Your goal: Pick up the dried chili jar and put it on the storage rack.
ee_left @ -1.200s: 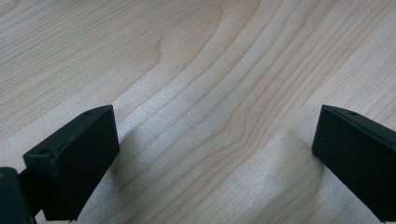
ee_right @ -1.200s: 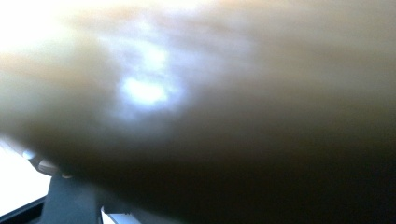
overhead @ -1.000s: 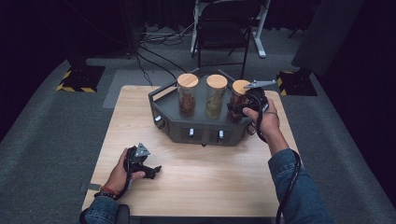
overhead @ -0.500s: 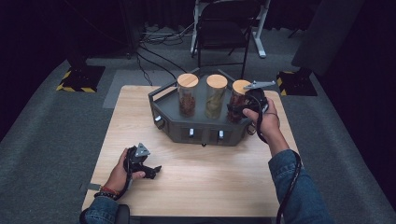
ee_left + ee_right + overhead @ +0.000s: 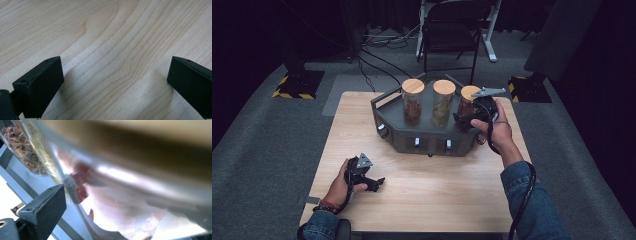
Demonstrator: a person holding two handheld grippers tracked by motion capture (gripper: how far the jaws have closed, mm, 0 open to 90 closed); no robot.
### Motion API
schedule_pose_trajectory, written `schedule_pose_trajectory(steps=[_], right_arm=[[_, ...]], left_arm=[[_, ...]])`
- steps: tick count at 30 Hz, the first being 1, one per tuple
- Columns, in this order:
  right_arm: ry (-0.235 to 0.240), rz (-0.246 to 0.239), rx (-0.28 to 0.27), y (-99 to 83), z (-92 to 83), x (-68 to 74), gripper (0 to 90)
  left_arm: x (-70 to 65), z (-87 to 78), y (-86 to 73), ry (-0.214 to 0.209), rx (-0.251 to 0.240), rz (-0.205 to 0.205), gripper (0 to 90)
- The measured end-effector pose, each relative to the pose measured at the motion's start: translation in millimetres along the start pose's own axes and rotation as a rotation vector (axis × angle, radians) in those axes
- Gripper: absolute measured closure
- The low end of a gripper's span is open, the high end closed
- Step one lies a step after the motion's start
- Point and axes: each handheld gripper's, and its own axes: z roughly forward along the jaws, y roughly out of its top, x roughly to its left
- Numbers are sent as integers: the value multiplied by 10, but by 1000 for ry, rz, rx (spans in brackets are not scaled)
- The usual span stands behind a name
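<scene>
Your light wooden table (image 5: 427, 195) carries the dark grey angular metal tray (image 5: 424, 137), set toward its far edge. Three clear glass jars with round wooden lids stand in a row on the tray: the left jar with dark brown contents (image 5: 412, 101), the middle jar with pale yellow-green contents (image 5: 443, 103), and the right jar with red contents (image 5: 467, 106), which sits at the tray's right end.

Your right gripper (image 5: 467, 119) is up against that red jar. Its jaws have just been opening and now stand wide, with the jar between them; in the right gripper view the glass (image 5: 130, 202) sits very close and blurred, the one jaw that shows standing off it.

Your left gripper (image 5: 371, 182) rests on the table near the front left, well apart from the tray. Jaws wide, bare wood (image 5: 107, 50) between them.
</scene>
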Motion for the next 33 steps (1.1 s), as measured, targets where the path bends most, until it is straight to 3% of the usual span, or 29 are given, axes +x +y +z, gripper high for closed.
schedule_pose_trajectory(steps=[33], right_arm=[[-69,-77,20,26,-304,63,23]], left_arm=[[-1,0,0,0,-1,-1,4]])
